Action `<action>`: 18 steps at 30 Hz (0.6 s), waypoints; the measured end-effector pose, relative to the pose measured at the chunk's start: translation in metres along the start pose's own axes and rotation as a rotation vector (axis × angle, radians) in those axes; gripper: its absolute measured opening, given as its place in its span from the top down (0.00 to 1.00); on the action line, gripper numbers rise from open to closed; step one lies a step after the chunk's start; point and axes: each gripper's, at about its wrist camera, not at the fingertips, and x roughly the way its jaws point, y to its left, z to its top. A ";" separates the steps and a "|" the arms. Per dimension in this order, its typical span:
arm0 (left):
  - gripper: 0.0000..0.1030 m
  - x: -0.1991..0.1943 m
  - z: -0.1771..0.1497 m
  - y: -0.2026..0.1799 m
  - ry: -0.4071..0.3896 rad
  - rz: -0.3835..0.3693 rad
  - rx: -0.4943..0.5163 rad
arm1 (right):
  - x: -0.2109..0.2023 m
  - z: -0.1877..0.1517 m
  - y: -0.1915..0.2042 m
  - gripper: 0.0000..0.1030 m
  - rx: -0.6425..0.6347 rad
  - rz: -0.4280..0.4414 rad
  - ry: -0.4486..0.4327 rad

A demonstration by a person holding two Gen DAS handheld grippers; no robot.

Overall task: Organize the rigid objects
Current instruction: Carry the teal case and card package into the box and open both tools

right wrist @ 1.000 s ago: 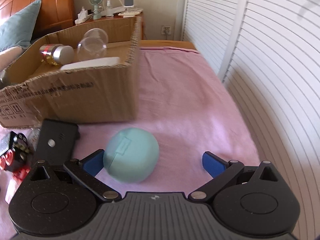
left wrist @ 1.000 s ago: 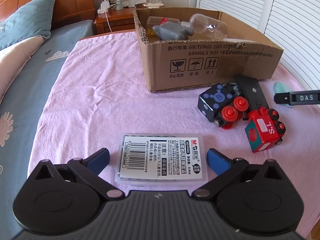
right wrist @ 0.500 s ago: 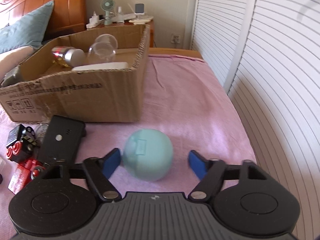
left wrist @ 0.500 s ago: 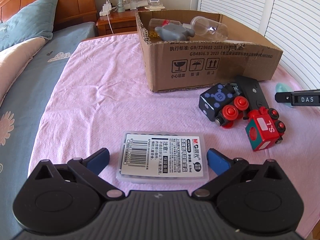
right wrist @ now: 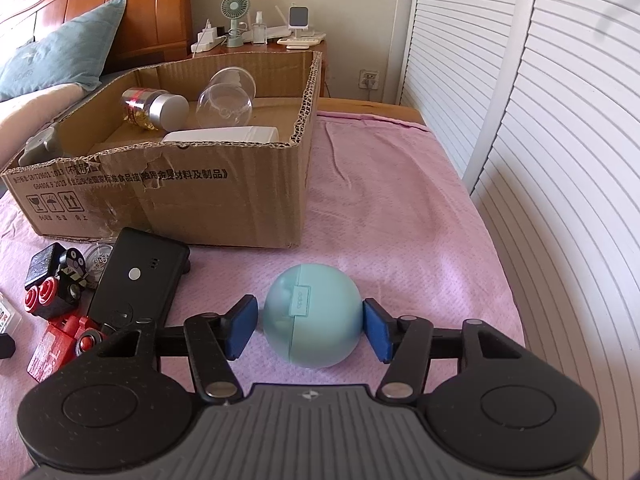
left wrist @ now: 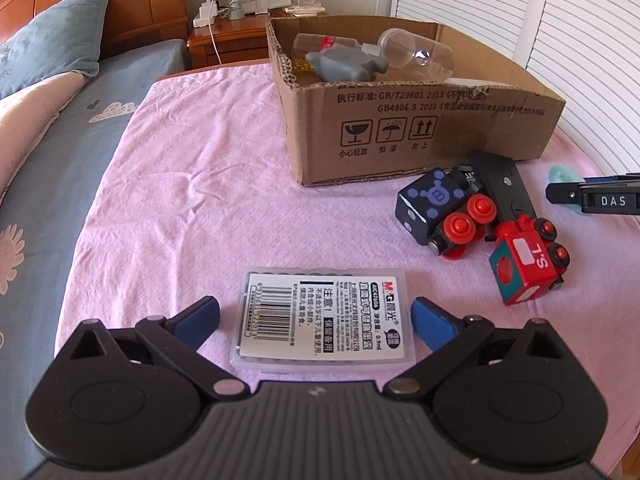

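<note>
Now the right gripper [right wrist: 310, 324] is closing around the teal ball [right wrist: 314, 316] near the pink cloth's [right wrist: 400, 220] right edge; whether its pads touch looks uncertain. Meanwhile the left gripper [left wrist: 316, 320], closing too, straddles the clear case [left wrist: 322, 318] without touching.

Black tool [right wrist: 306, 326], blue pads [right wrist: 240, 326] (silver pivot screws).

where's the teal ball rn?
In the right wrist view, the teal ball sits on the pink cloth between the closing right hand-held gripper pads, in front of the cardboard box and right of the black device.
</note>
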 end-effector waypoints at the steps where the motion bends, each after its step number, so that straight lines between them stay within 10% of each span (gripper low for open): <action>1: 0.06 0.000 0.000 0.000 -0.002 -0.001 0.006 | 0.000 0.000 0.000 0.39 -0.002 0.002 0.002; 18: 0.12 -0.024 0.014 0.003 0.006 -0.075 0.116 | -0.028 0.003 0.002 0.44 -0.070 0.105 0.040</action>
